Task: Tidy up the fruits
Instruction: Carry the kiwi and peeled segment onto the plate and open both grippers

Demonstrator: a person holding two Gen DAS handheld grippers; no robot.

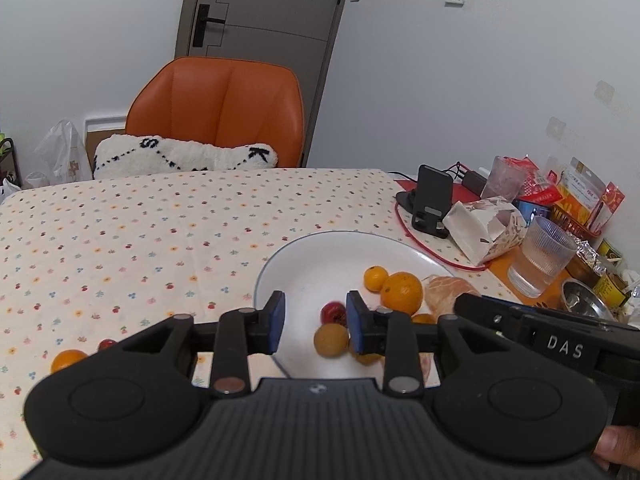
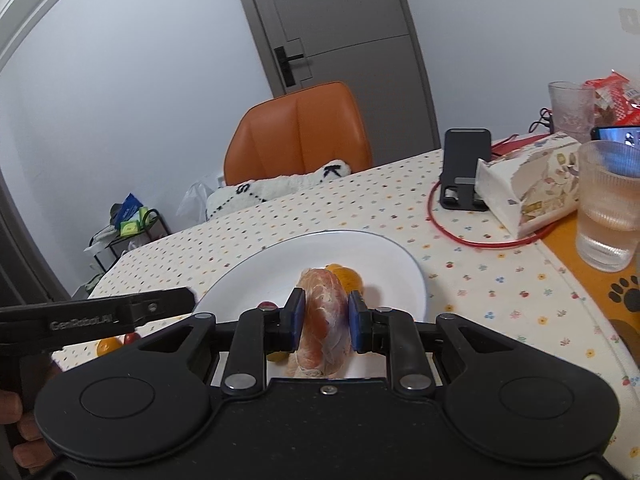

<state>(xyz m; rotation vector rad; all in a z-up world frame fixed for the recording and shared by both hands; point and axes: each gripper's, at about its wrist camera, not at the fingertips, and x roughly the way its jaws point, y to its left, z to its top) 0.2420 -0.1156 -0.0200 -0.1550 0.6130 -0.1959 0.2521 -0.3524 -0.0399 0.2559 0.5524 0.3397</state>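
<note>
The right hand-held gripper [image 2: 322, 322] is clenched on a peeled grapefruit piece wrapped in clear film [image 2: 323, 320], its blue pads pressing both sides of the wrapped fruit, held over the near part of a white plate [image 2: 376, 252] that sits on the bench [image 2: 500, 292] covered with a flower-dotted cloth. Behind the wrapped piece, on the plate, an orange [image 2: 347, 276] shows partly. The left hand-held gripper [image 1: 316, 322] is released, its blue pads apart with nothing between them, poised over the near left part of the same plate [image 1: 320, 252]. In the left wrist view the plate carries a large orange [image 1: 401, 293], a small mandarin [image 1: 375, 278] touching it at the far side, a small red fruit [image 1: 333, 313] and a yellow-brown round fruit [image 1: 331, 339] just beside it; the wrapped grapefruit [image 1: 448, 290] appears to the right of the large orange, in front of the other gripper's black body. On the cloth left of the plate lie another small orange fruit [image 1: 66, 360] and a small red fruit [image 1: 106, 345], near each other. At the bench's right side stand a ribbed glass of water [image 1: 542, 256], a torn paper box [image 1: 484, 226] and a black phone stand [image 1: 430, 200]. An orange chair [image 1: 218, 112] stands behind the bench.
</note>
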